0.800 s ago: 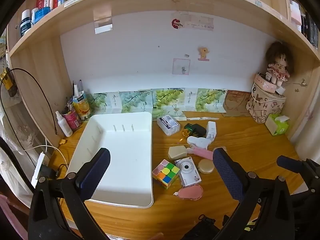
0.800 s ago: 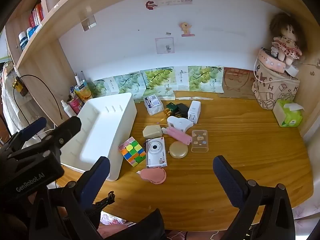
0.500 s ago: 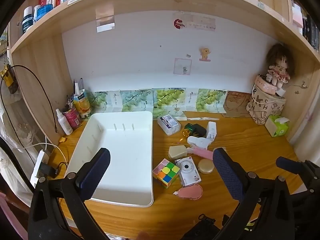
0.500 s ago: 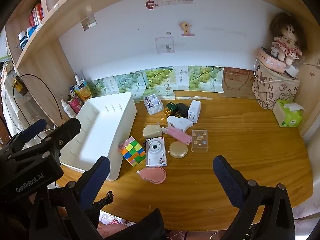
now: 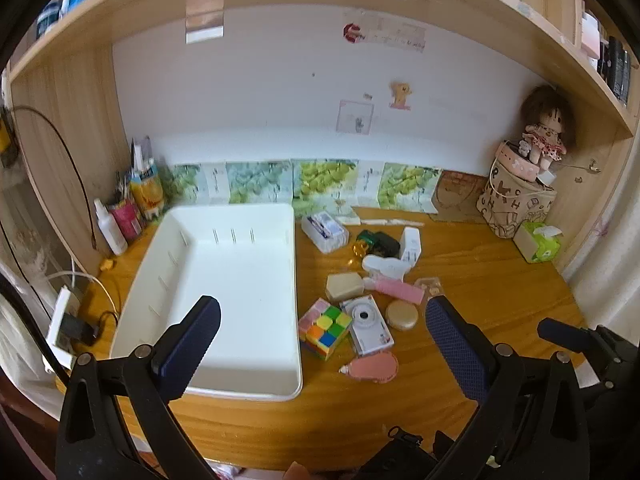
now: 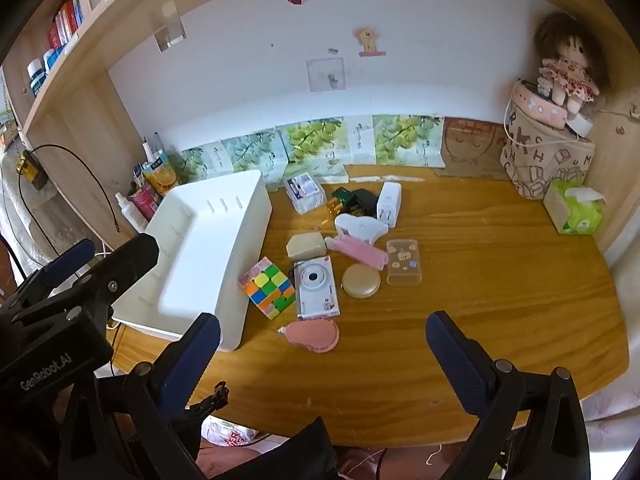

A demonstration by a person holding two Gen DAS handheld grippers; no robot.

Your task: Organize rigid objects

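Observation:
An empty white bin [image 5: 224,280] sits on the wooden desk at the left; it also shows in the right wrist view [image 6: 204,248]. Beside it lie a colour cube [image 5: 325,332] [image 6: 267,286], a white camera [image 5: 366,330] [image 6: 317,286], a pink pouch [image 5: 374,366] [image 6: 314,335], a gold compact [image 5: 401,315] [image 6: 361,280], a beige case [image 5: 345,286], a pink bar [image 6: 360,251], a clear phone case [image 6: 403,266], a white charger [image 6: 388,203] and a small clear box [image 5: 325,231]. My left gripper [image 5: 322,344] is open and empty above the front edge. My right gripper [image 6: 322,360] is open and empty.
Bottles and tubes [image 5: 128,208] stand at the back left by a power strip [image 5: 60,328]. A doll on a printed bag [image 5: 520,196] and a green tissue pack [image 5: 538,242] fill the back right corner. A shelf runs overhead.
The left wrist view has shifted slightly, with the bin and objects sitting a little lower and nearer. Both grippers stay open and empty; no object has moved.

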